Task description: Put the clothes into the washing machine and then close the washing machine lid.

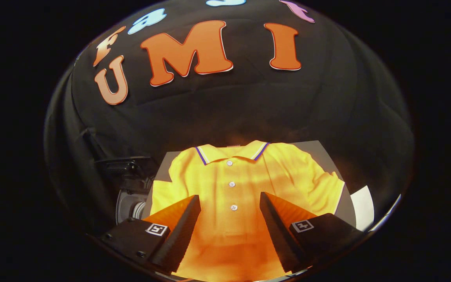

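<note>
A yellow polo shirt (pixel 245 184) lies flat on a grey board (pixel 319 150), collar away from me, with white buttons down its front and a purple-striped collar. My gripper (pixel 230 197) hovers over the shirt's lower front, its fingers spread wide apart with the button row showing between them. Nothing is held. To the left of the board, partly hidden by the left finger, sits part of the washing machine (pixel 129 203), a dark body with a round grey opening.
A white sheet (pixel 363 211) pokes out from under the board at the right. Black cloth forms the booth wall behind the board and wraps around both sides.
</note>
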The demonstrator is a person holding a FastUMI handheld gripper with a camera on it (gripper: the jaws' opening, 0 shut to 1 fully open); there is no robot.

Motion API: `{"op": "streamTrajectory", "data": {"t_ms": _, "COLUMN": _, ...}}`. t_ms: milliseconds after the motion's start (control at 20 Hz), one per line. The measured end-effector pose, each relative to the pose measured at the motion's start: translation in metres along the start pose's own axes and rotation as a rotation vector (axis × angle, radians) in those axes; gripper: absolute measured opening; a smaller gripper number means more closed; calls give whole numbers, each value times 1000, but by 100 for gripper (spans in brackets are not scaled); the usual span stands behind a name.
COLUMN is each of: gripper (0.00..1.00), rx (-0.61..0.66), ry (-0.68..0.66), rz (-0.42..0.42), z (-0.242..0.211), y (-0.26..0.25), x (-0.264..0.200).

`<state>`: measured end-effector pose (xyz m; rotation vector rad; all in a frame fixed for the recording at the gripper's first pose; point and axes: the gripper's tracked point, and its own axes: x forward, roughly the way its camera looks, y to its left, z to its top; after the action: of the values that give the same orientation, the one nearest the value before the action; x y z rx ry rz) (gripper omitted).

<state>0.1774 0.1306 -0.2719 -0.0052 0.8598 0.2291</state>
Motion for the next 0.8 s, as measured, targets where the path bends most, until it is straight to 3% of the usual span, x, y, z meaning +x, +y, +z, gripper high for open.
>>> {"op": "streamTrajectory", "data": {"t_ms": 250, "gripper": 99, "rx": -59, "ry": 29, "rz": -49, "z": -17, "y": -12, "x": 15}}
{"op": "streamTrajectory", "data": {"t_ms": 650, "gripper": 100, "rx": -75, "ry": 15, "rz": -20, "z": -23, "y": -12, "x": 16}}
{"op": "streamTrajectory", "data": {"t_ms": 800, "gripper": 93, "rx": -91, "ry": 34, "rz": -6, "z": -23, "y": -11, "x": 16}}
